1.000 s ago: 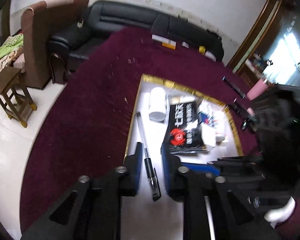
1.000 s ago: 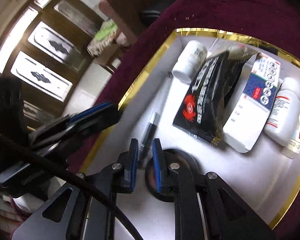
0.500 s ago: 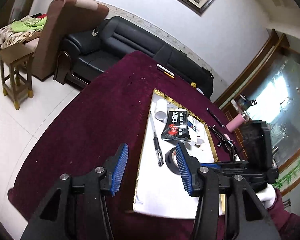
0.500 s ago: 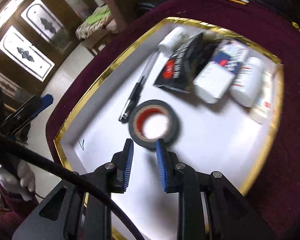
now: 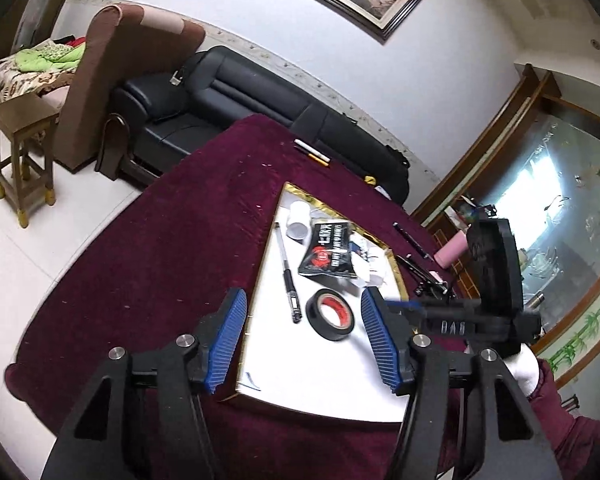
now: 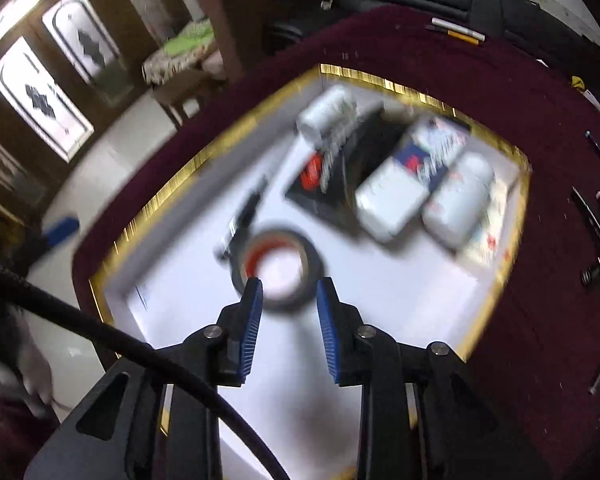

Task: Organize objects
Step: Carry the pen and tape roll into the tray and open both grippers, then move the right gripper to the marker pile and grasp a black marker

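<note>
A white tray with a gold rim (image 5: 268, 240) (image 6: 380, 80) lies on the maroon table. In it are a black pen (image 5: 290, 280) (image 6: 244, 216), a black tape roll with a red core (image 5: 332, 314) (image 6: 278, 270), a black packet (image 5: 330, 252) (image 6: 332, 176), a white bottle (image 5: 299, 220) (image 6: 328, 114), a white and blue box (image 6: 408, 176) and another white bottle (image 6: 458, 200). My left gripper (image 5: 302, 338) is open and empty, high above the tray's near end. My right gripper (image 6: 289, 312) is open and empty above the tape roll. The right wrist view is blurred.
Loose pens lie on the maroon cloth right of the tray (image 5: 414, 242) (image 6: 596, 216) and at the far table edge (image 5: 312, 152) (image 6: 458, 32). A pink bottle (image 5: 452, 252) stands at the right. A black sofa (image 5: 228, 92), a brown armchair (image 5: 112, 60) and a wooden stool (image 5: 20, 152) stand beyond the table.
My left gripper let go of the pen, opened wide and rose away from the tray. My right gripper lifted back from the tape roll and opened wider.
</note>
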Motion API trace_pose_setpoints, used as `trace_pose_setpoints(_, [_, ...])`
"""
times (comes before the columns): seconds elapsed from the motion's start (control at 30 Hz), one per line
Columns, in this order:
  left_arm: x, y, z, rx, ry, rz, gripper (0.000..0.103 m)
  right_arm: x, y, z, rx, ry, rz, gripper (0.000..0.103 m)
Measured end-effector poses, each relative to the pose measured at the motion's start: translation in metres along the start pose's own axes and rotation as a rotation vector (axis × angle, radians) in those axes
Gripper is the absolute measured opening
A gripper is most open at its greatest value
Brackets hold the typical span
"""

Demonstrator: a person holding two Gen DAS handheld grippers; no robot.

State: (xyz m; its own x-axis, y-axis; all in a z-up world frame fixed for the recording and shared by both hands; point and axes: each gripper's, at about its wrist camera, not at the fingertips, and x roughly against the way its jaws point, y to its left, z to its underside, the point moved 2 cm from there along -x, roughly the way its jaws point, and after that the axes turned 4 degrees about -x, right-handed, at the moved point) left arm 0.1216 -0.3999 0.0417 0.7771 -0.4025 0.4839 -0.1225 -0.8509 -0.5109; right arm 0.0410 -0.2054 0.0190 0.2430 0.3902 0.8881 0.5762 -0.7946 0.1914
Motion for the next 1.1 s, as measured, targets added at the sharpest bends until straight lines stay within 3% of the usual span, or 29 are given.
trace_pose_setpoints(0.13, [-0.003, -0.008, 0.004, 0.016, 0.0, 0.028, 0.054, -0.011, 0.011, 0.009, 0.101, 0.013, 0.088, 0.026])
trace_pose_setpoints(0.23, [-0.001, -0.016, 0.005, -0.001, 0.004, 0.026, 0.054, -0.026, 0.022, 0.0, 0.101, 0.048, 0.024, 0.027])
trace_pose_setpoints(0.33, [0.003, -0.018, 0.004, 0.0, 0.002, 0.02, 0.054, -0.032, 0.026, -0.014, 0.064, 0.046, -0.096, 0.027])
trace_pose_setpoints(0.5, [0.005, -0.028, 0.006, -0.016, 0.005, 0.016, 0.054, 0.001, 0.001, -0.01, -0.002, -0.046, -0.1, 0.028])
trace_pose_setpoints(0.73, [-0.015, -0.066, 0.014, -0.089, 0.06, 0.089, 0.054, 0.068, -0.098, 0.044, -0.205, -0.174, -0.025, 0.027])
trace_pose_setpoints(0.93, [-0.041, -0.111, 0.025, -0.143, 0.134, 0.164, 0.054, 0.114, -0.225, 0.082, -0.484, -0.242, 0.122, 0.028])
trace_pose_setpoints(1.1, [-0.064, -0.142, 0.036, -0.149, 0.192, 0.212, 0.054, 0.141, -0.285, 0.057, -0.578, -0.327, 0.131, 0.028])
